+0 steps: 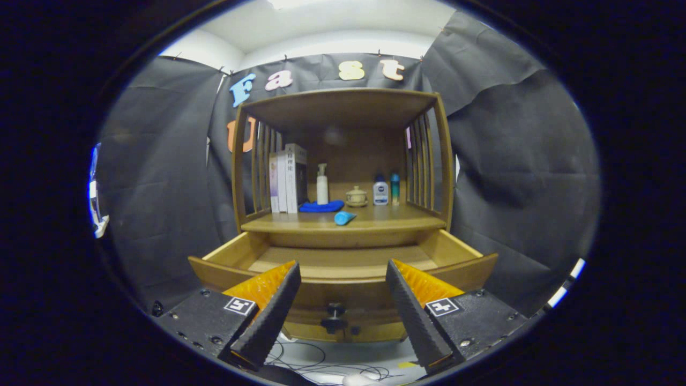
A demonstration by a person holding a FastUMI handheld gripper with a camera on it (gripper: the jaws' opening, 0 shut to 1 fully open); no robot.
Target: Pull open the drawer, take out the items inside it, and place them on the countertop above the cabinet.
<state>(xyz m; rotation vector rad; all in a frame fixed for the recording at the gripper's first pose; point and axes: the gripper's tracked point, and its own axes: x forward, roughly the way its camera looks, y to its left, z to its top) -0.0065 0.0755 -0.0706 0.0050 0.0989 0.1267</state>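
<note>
Two fingers of the gripper are seen closest of all, spread wide apart, and nothing is held between them. Thin wires are seen lying on the pale floor under the fingers. Between the fingers, a small dark knob is seen on the front of the drawer. It is not touched by either finger.

Just ahead of the fingers, the drawer is pulled out from the wooden cabinet. Its bare wooden bottom can be seen, and no items can be made out on the part that shows.

Beyond the drawer, the countertop is found above it. A blue tube is laid on its side near the front edge. Farther back, a few books are stood upright by the slatted side. Next to them, a white pump bottle is stood on a blue cloth. A small lidded pot is set in the middle. A white bottle and a thin blue-green bottle are stood beside it, by the other slatted side.
</note>
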